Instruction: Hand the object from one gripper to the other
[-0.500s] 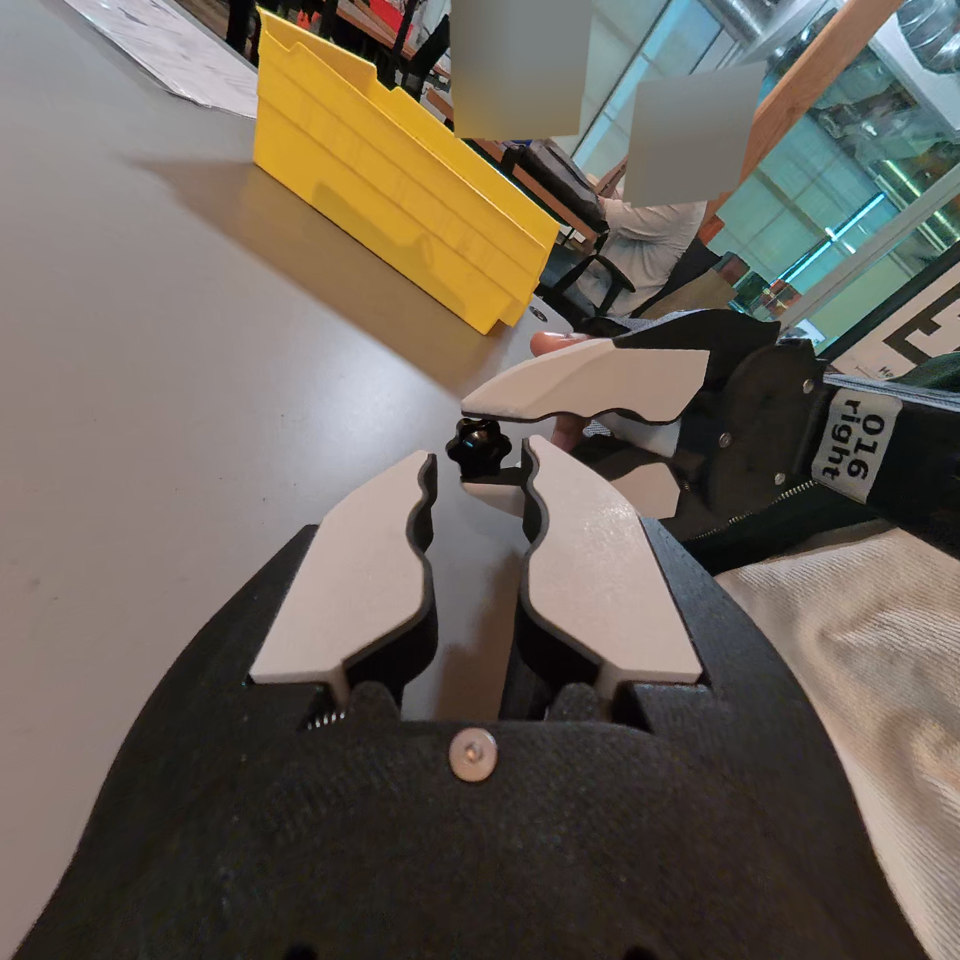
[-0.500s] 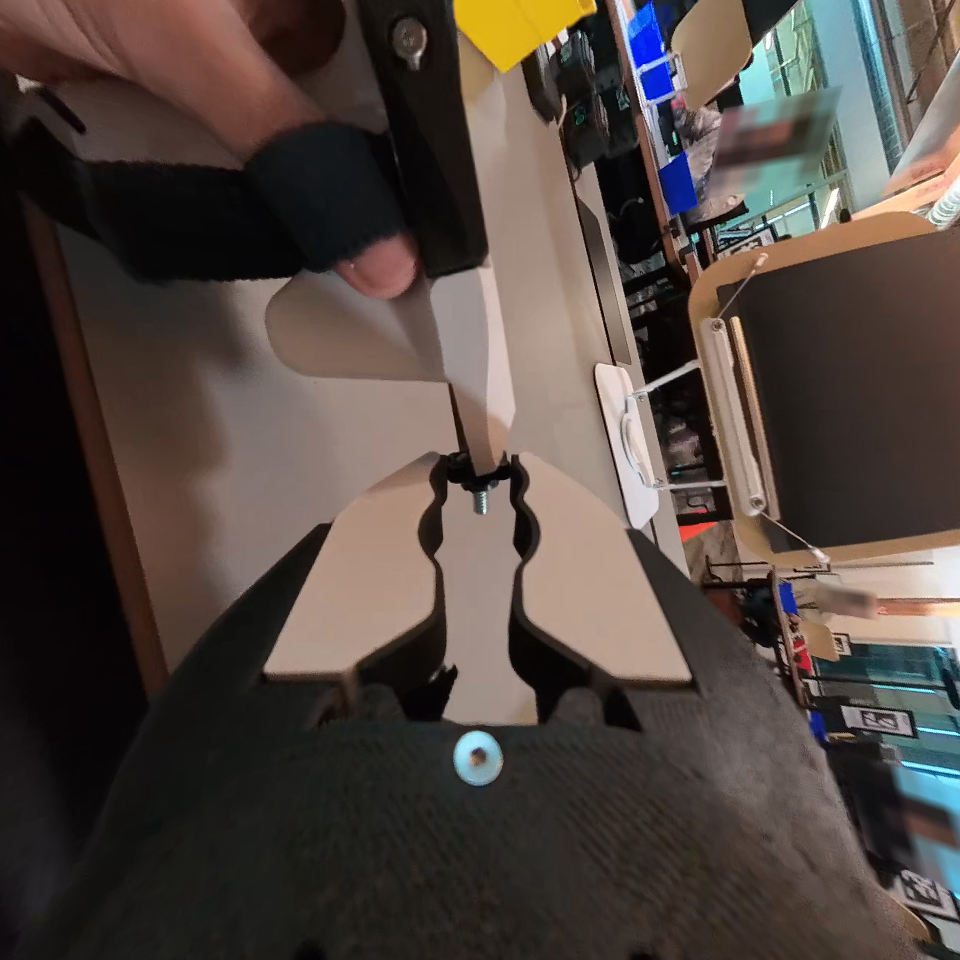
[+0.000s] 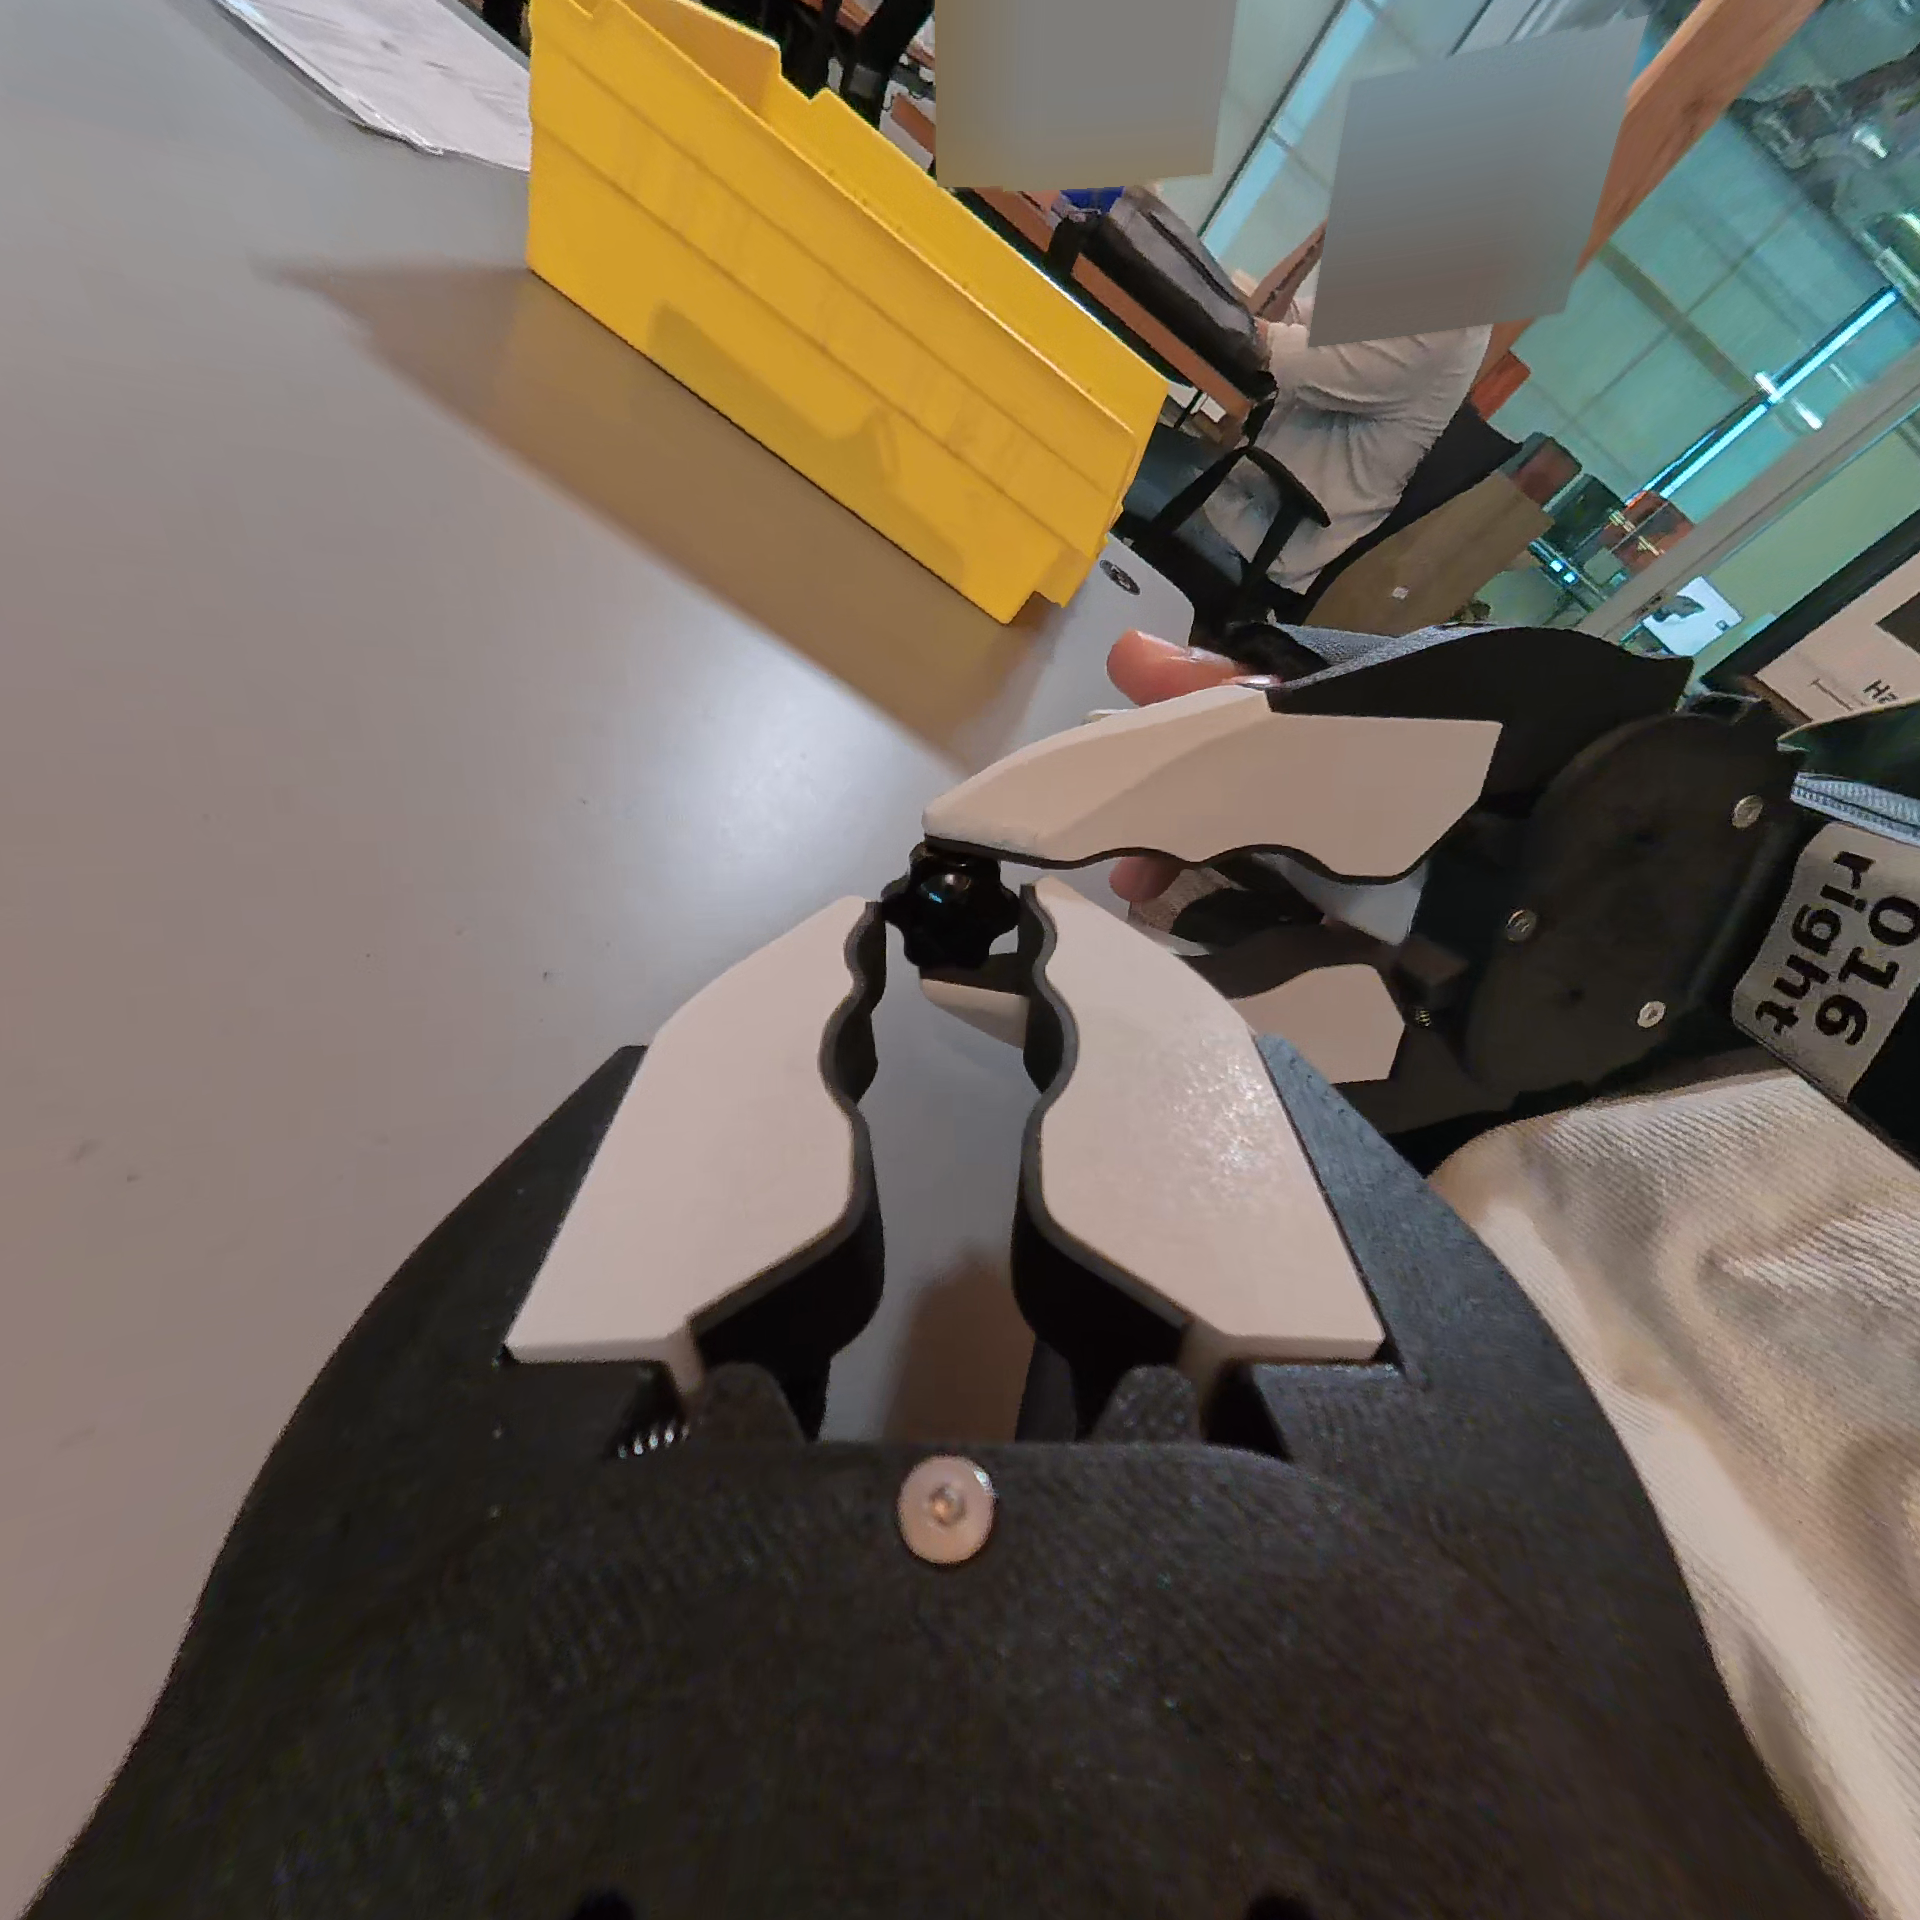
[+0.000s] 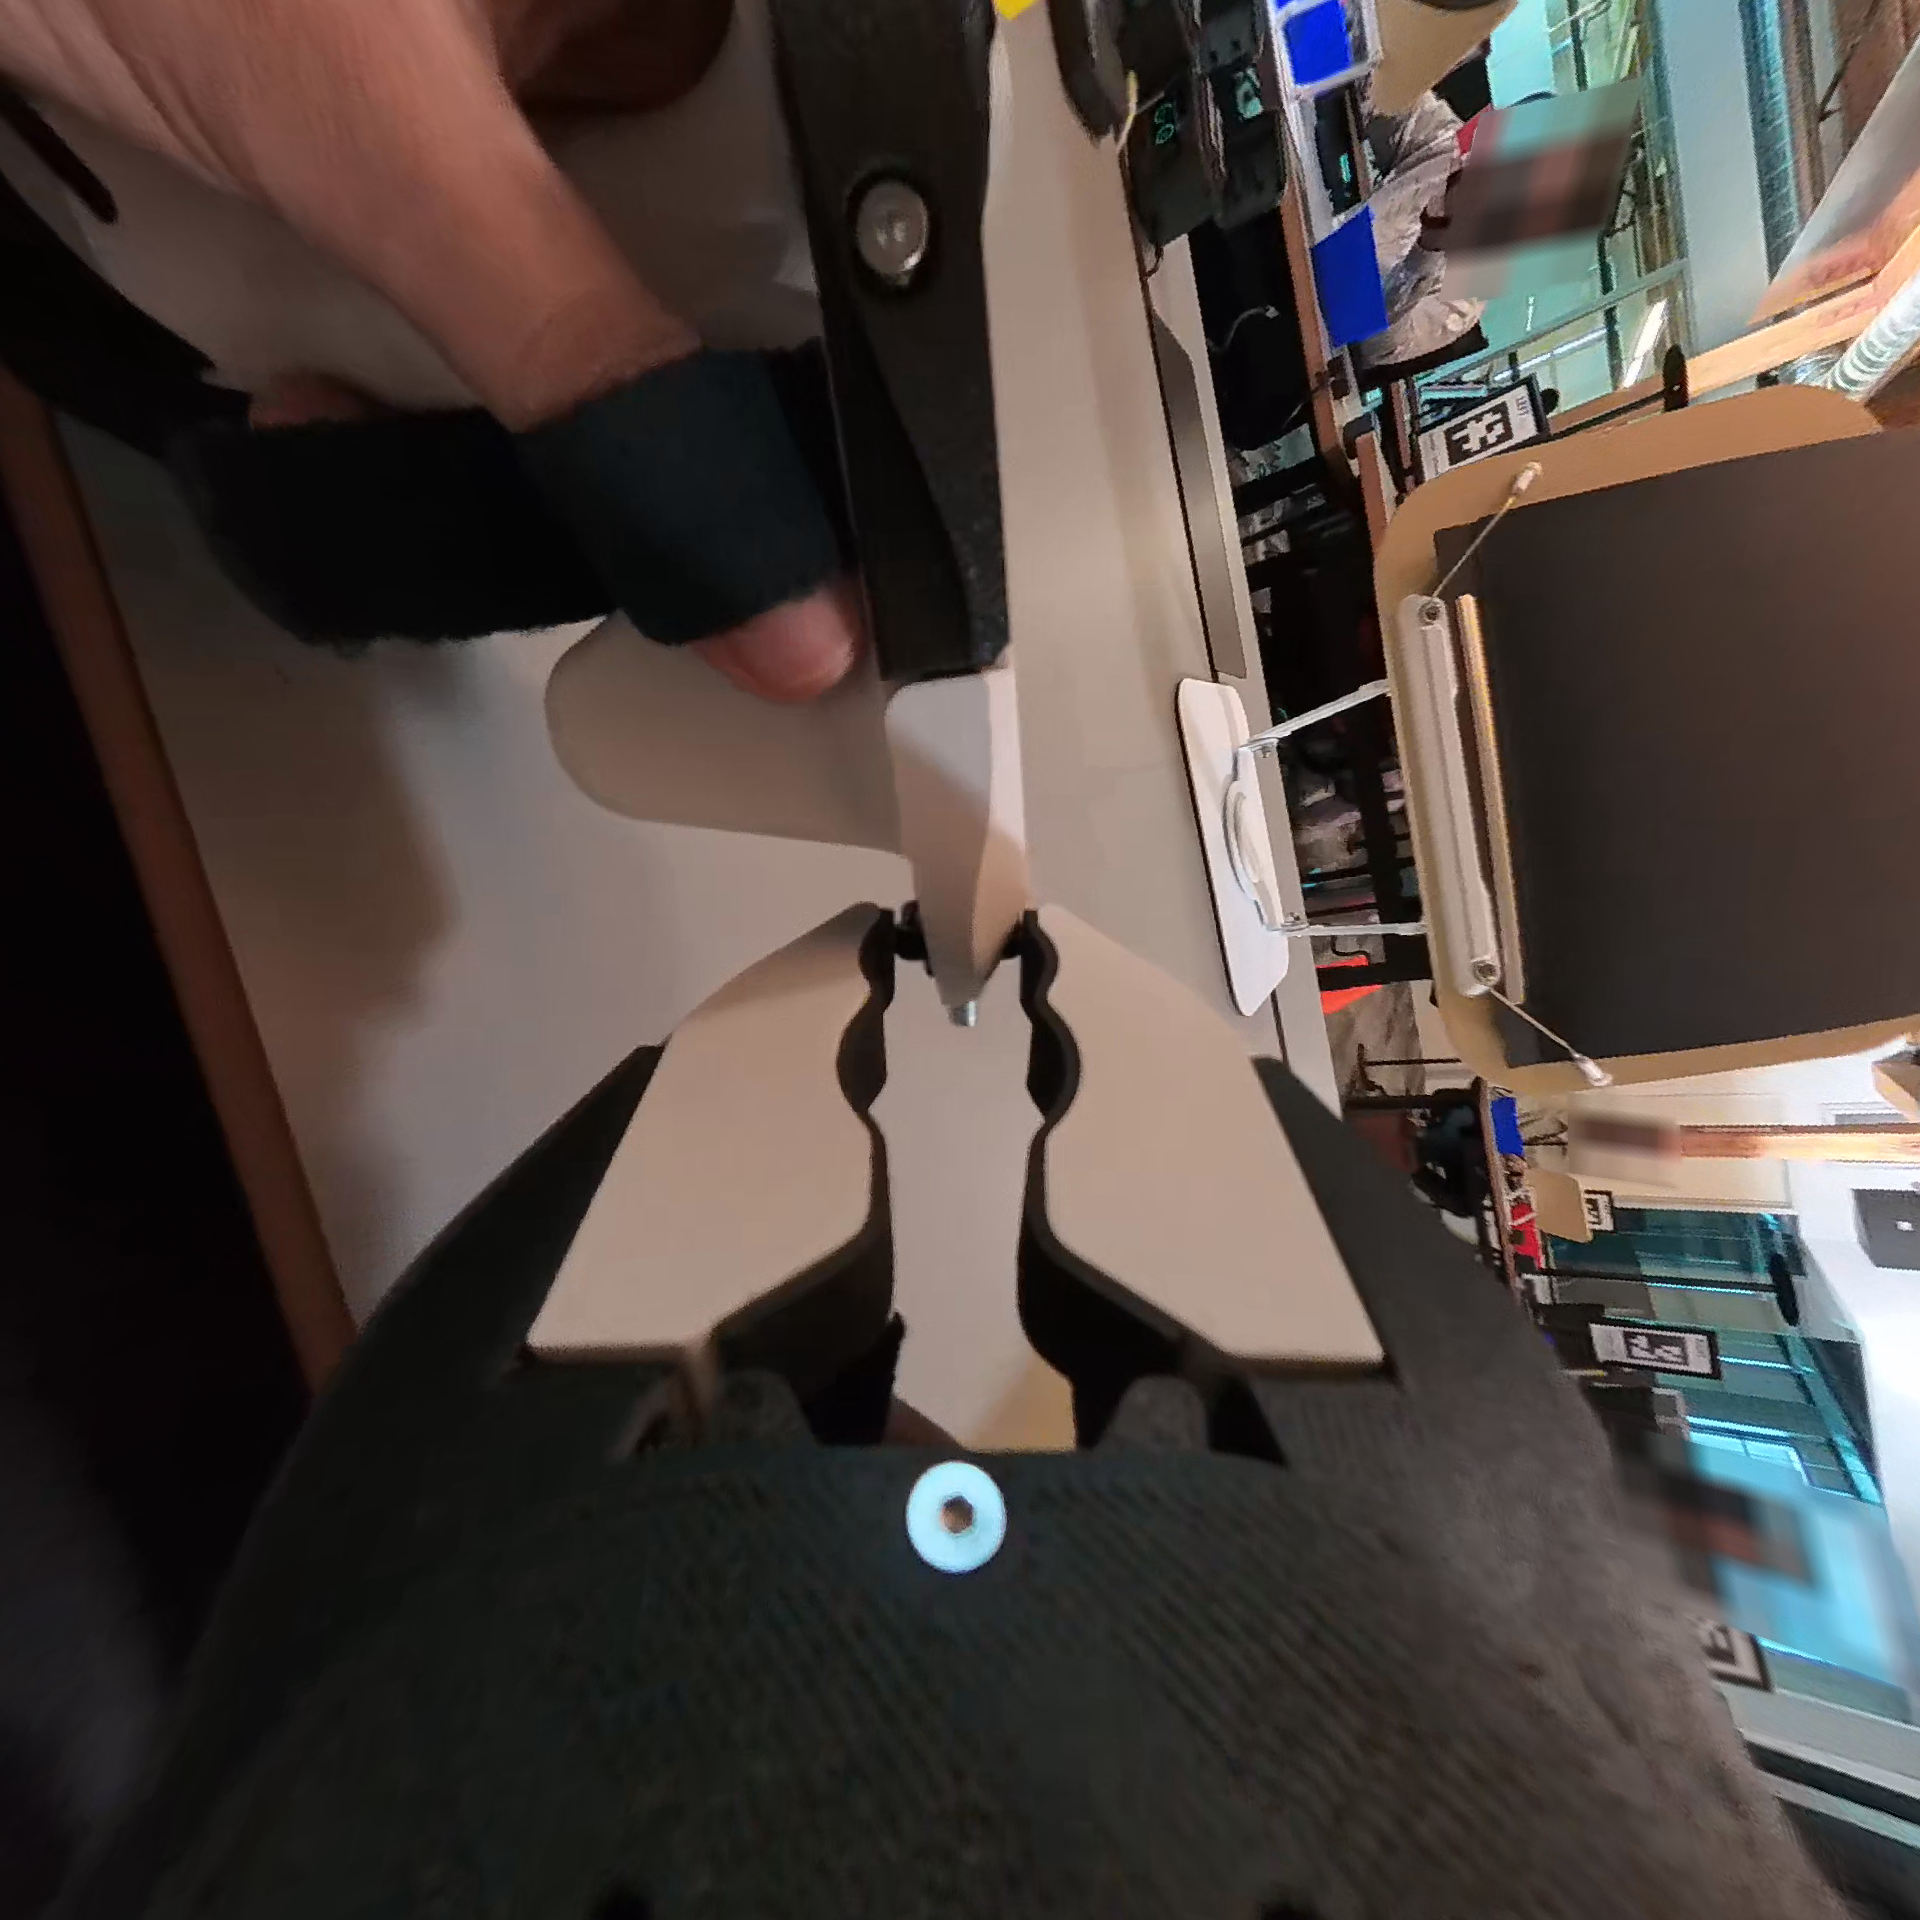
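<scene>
A small black star knob (image 3: 940, 920) with a metal screw stud (image 4: 962, 1013) is held in the air above the grey table (image 3: 312, 727). My left gripper (image 3: 951, 914) has its two tips closed against the sides of the knob. My right gripper (image 3: 945, 909) comes in from the right, with one finger on top of the knob and the other under it. In the right wrist view my right gripper (image 4: 956, 935) is shut on the knob (image 4: 906, 935). A left gripper finger (image 4: 961, 831) reaches down between its tips and hides most of the knob.
A yellow plastic bin (image 3: 810, 343) stands on the table beyond the grippers, with papers (image 3: 416, 73) farther back. A person in white sits on a chair (image 3: 1351, 436) past the table edge. A white stand (image 4: 1236, 842) and a dark panel (image 4: 1704, 769) are to the right. Both grippers' tips are close together, under 4 cm apart.
My left gripper's jaws have narrowed onto the knob, which now sits between its tips instead of just beyond them. My right gripper keeps the same grip.
</scene>
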A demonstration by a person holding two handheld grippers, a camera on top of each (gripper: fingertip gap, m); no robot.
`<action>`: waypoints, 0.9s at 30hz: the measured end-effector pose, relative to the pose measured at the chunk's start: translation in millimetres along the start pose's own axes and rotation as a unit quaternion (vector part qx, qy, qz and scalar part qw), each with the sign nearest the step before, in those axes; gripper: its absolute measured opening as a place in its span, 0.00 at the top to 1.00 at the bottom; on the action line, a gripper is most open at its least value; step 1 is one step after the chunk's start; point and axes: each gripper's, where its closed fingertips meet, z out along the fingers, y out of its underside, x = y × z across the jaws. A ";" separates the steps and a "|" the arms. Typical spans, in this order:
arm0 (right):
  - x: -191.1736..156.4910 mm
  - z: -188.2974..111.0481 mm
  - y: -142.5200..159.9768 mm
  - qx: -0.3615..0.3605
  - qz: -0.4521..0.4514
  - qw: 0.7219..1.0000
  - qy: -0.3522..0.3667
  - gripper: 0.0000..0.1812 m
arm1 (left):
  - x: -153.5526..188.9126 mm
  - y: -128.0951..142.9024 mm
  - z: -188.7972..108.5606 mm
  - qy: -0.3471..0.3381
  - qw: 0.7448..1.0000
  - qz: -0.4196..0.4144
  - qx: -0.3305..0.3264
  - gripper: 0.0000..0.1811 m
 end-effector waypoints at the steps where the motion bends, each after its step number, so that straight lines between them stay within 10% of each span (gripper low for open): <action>1: 0.2 -0.3 -0.4 0.004 0.005 1.000 -0.002 0.87 | -0.7 -0.6 -0.4 -0.003 1.000 0.001 0.001 0.86; 11: 10.9 5.7 9.5 0.097 0.253 0.956 -0.112 0.63 | -4.6 -23.7 -18.9 0.043 0.996 -0.027 0.068 0.88; 20: 44.2 -20.3 -2.3 0.282 0.543 0.743 -0.270 0.82 | 6.3 -37.8 -28.2 0.075 0.988 0.057 0.121 0.88; 27: 43.5 -33.7 -14.5 0.331 0.587 0.648 -0.354 0.86 | 29.0 -37.7 -27.5 0.143 0.979 0.070 0.129 0.88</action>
